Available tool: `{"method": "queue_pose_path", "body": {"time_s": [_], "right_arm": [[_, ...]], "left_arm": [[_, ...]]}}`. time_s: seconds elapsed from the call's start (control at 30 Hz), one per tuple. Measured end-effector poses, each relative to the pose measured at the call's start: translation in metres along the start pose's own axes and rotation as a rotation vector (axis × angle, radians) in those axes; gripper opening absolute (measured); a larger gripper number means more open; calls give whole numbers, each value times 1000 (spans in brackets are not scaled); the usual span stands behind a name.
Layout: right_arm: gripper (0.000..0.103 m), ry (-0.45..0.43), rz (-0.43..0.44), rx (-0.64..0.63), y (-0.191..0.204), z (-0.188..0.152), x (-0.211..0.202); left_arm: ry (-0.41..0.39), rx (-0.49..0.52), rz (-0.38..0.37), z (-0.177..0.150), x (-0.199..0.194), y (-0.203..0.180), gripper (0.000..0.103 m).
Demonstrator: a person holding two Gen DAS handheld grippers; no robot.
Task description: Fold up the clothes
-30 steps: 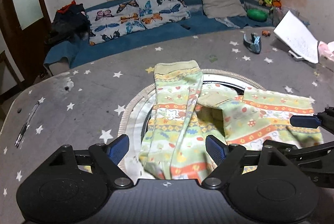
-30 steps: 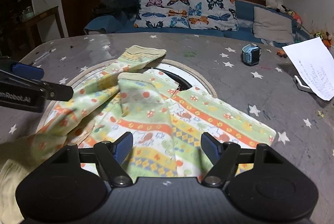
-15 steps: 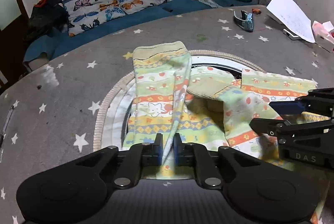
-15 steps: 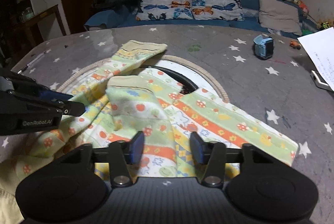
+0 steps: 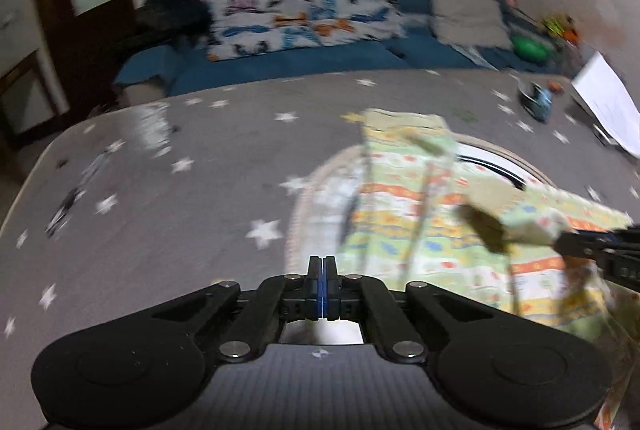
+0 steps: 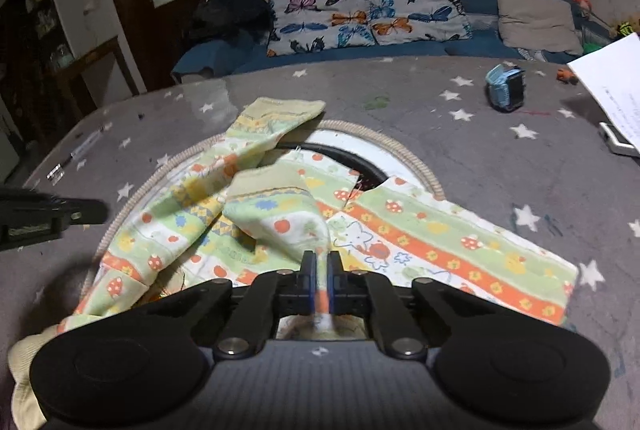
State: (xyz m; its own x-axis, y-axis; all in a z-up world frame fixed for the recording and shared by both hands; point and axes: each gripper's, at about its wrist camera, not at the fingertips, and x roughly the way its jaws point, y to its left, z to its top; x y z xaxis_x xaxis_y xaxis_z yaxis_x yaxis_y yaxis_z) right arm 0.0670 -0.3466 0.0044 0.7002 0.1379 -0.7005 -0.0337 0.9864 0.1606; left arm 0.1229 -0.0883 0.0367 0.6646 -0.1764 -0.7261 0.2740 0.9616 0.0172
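— Pyjama trousers point(image 6: 400, 230), patterned in green and orange: where do they lie, and who has them?

— They sprawl on the star-print desk point(image 6: 500, 165), ahead of both claws, over a round rimmed plate point(image 6: 404, 149) set into it. One leg runs away from the right claw point(image 6: 320, 270) to the far left; the other is doubled back toward it. That claw is clenched on a pinch of this near leg, and cloth shows between its pads.

— And the left claw point(image 5: 323, 272)?

— Its pads are pressed together. No cloth shows between them in its own blurred view, and in the right view it sits off to the left of the garment over bare desk. I judge it empty, or holding next to nothing.

— So what could go wrong?

— A one-sided pull. If only the right claw carries fabric, the leg will swing and twist rather than lay over flat, and the fold will come out skewed.

— Anything else?

— The pinch looks thin, near an edge. A quick tug could slip it out, dropping the leg in a heap. The trousers also drape over the plate's rim, so dragging them could catch there and bunch the lower layer. The blur in the left view suggests fast motion, which makes a snag likelier.
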Motion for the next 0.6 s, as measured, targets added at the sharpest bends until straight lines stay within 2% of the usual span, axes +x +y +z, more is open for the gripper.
{"method": "queue_pose_path", "body": {"time_s": [0.1, 0.2, 0.23, 0.27, 0.33, 0.4, 0.5, 0.53, 0.57, 0.6], "right_arm": [[6, 1, -22, -15, 1, 2, -1], [14, 3, -19, -10, 0, 1, 0], [21, 4, -17, -8, -1, 1, 0], [22, 4, -16, -5, -1, 1, 0], [22, 5, -13, -1, -2, 0, 1], [20, 6, -10, 4, -4, 0, 2], [8, 7, -6, 10, -5, -1, 3], [6, 8, -5, 13, -6, -1, 3], [5, 8, -3, 15, -6, -1, 4], [4, -4, -10, 15, -9, -2, -4]], "left_arm": [[-8, -13, -30, 0, -9, 7, 1], [-15, 51, -48, 4, -13, -10, 10], [-19, 77, -46, 6, -12, -18, 20], [-21, 93, -41, 7, -9, -24, 37], [-19, 133, -41, 10, 2, -39, 47], [-10, 179, -47, 12, 14, -52, 47], [21, 241, -60, 13, 34, -70, 46], [32, 255, -58, 12, 41, -74, 29], [44, 267, -56, 11, 47, -76, 7], [50, 264, -50, 10, 50, -75, 6]]}}
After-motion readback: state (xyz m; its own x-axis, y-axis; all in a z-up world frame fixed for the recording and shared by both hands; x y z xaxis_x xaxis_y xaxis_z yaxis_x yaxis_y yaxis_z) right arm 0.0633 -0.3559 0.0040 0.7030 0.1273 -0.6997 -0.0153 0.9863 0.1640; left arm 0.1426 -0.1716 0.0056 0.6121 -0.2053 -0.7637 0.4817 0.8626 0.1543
